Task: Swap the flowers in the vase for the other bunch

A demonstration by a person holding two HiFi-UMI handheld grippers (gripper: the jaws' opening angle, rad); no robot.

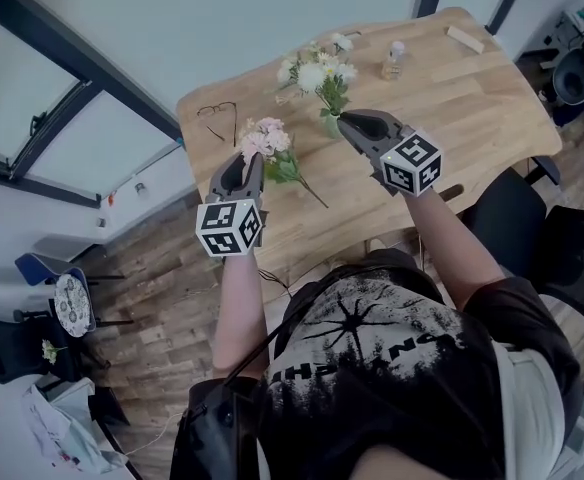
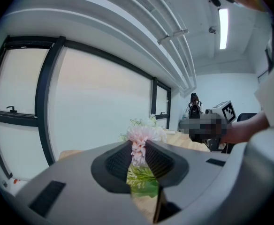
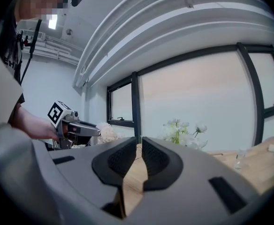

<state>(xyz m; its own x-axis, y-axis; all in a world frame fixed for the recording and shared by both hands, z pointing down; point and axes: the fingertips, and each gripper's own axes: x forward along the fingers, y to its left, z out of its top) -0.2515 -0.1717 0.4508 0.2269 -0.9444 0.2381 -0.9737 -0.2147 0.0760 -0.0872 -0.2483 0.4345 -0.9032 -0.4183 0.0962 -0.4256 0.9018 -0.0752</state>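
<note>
**Head view.** The left tongs (image 1: pixel 253 160) are gripping the pink bunch (image 1: pixel 265 138) just below its heads, and the stem is trailing down toward the worktop (image 1: pixel 472 98). The white bunch (image 1: pixel 317 71) is standing in the vase (image 1: pixel 330 124). The right tongs (image 1: pixel 346 121) are hovering just beside the vase. Count: two bunches, one vase, one pair of glasses (image 1: pixel 217 120), one small bottle (image 1: pixel 394 60) and one wooden block (image 1: pixel 464 38).

**Left gripper view.** The jaws are clamping pink heads and green leaves between the pads. The white bunch is showing just behind them.

**Right gripper view.** The jaws are clenched almost together on nothing, with only bare wood showing in the slit. The white bunch (image 3: pixel 179 131) is standing to their right, untouched.

**Assessment.** The vase is occupied, so I am judging the step in hand to be clearing the white bunch.
- The right tongs are needing to open first.
- They should take all the stems together low, just above the rim.
- The draw should go straight up, so the light vase is neither tipping nor dragging.
- The pink bunch should be kept well apart from the vase until the neck is free.
</note>
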